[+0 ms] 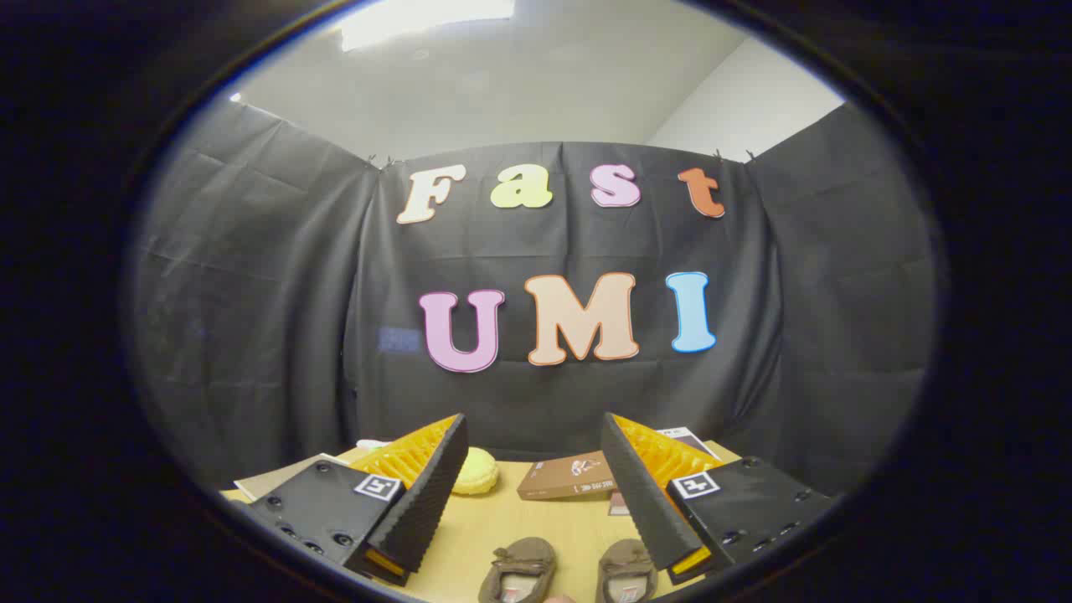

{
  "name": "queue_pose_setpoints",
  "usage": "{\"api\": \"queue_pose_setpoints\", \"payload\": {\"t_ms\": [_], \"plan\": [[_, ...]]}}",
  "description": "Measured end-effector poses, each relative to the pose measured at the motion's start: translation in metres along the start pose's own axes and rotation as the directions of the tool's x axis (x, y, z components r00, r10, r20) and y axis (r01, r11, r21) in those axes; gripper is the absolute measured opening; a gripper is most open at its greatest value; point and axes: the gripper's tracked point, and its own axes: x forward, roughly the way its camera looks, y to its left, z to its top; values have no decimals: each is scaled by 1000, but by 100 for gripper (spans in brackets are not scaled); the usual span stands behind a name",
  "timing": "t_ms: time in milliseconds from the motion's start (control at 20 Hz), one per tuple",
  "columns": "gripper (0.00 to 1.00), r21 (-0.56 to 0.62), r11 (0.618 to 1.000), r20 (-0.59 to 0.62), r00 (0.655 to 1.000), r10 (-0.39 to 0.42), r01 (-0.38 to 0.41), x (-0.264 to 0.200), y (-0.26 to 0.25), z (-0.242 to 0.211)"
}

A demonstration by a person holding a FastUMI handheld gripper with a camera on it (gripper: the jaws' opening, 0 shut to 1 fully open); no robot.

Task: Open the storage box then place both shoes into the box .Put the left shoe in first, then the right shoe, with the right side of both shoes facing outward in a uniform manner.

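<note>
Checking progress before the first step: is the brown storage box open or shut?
Shut: the brown storage box lies flat with its lid on, beyond the open claw; both shoes sit outside.

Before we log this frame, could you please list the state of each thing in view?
Gripper: open, holding nothing.
Box: shut, flat on the table beyond the fingers.
Shoes: side by side on the table, between the fingers, not yet boxed.
Yellow item: resting beside the box.

My gripper [532, 469] hangs with fingers spread wide and nothing between them. Below the gap, two brown shoes [519, 569] [626, 571] lie side by side on the table [536, 519], with bare tabletop beyond them. Farther on, the closed brown box [568, 479] and a yellow object [475, 471] stand near the wall.
</note>
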Motion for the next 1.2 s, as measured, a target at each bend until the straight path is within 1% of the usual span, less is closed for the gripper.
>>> {"api": "queue_pose_setpoints", "payload": {"t_ms": [400,850,1050,1200], "plan": [[100,-21,999,-1,1000,30,-30,-1,7,-2],[100,-14,998,-16,998,62,-63,-3,19,-10],[100,26,994,-40,993,109,-108,-3,34,-22],[100,67,983,-72,981,178,-174,-6,56,-38]]}}
